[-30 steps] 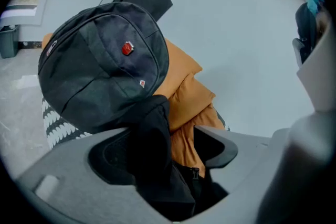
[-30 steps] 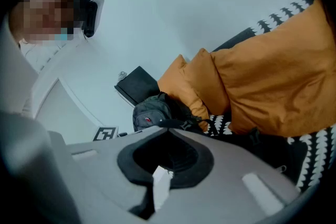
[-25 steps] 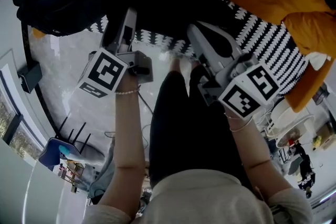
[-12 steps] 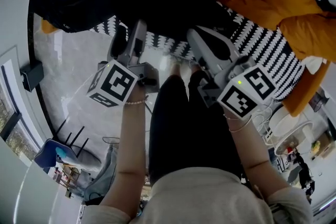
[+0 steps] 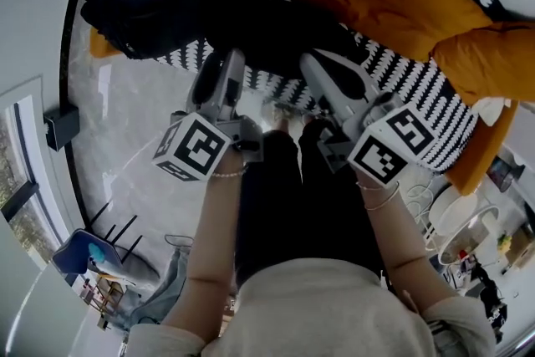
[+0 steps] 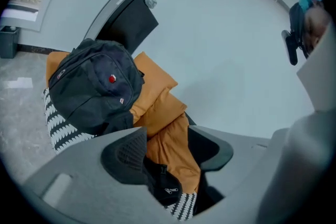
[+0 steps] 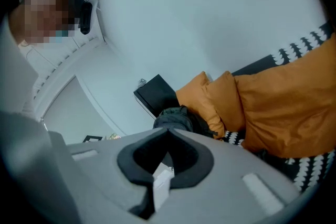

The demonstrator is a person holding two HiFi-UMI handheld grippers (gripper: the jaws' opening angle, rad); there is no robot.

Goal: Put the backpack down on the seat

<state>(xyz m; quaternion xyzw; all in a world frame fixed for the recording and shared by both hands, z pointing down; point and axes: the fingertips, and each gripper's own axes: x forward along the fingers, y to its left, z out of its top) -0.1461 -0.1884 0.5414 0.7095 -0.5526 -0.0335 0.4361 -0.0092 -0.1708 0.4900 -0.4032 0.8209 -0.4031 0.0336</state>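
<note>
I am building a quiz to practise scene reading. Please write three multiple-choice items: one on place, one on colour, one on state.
1. Where is the backpack? A on the floor; B on the seat; C in a gripper.
2. What colour is the cushion? A green; B orange; C white.
3. The right gripper is: A shut; B wide open; C shut on a cushion.
Key: 1 B, it rests on the patterned seat. 2 B, it is plainly orange. 3 A, its jaw tips meet.
</note>
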